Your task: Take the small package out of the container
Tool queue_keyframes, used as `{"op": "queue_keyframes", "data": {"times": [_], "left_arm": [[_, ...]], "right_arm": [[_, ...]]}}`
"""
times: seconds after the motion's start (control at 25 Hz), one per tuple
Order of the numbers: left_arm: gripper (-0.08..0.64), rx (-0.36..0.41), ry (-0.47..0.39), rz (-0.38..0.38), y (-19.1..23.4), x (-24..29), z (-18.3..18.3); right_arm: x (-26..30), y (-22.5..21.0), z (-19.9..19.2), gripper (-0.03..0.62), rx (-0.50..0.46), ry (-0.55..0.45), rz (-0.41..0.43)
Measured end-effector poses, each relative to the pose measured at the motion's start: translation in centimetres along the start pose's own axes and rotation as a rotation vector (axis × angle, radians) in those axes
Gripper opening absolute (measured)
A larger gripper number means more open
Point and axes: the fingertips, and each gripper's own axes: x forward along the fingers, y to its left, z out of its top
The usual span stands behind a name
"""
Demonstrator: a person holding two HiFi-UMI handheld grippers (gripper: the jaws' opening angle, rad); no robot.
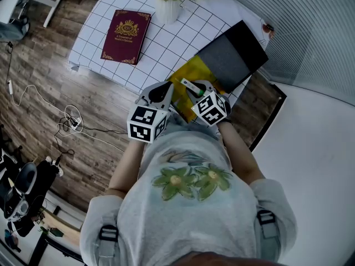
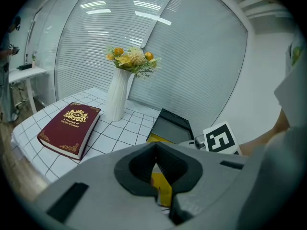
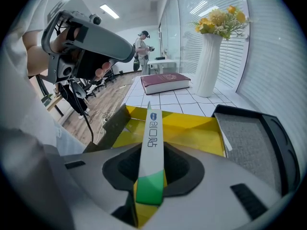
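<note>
Right hand-held gripper [image 3: 148, 195] pinches slim white-green package [image 3: 153, 138] over yellow container [image 3: 192, 128].

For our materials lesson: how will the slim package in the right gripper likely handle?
The package looks thin and narrow, so probably light. It sticks out straight from the right gripper, so likely stiff, though it could pivot.

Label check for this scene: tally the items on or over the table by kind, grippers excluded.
book: 1
vase with flowers: 1
box: 1
lid: 1
package: 1
Total: 5
</note>
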Motion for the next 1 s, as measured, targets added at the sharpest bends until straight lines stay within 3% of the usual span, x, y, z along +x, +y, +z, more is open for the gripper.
{"op": "queue_keyframes", "data": {"times": [1.0], "left_arm": [[0.008,0.024,-0.019,0.018,-0.4,-1.0,0.4]], "right_arm": [[-1.8,0.1,1.1,0.091,-0.018,-0.042,-0.025]]}}
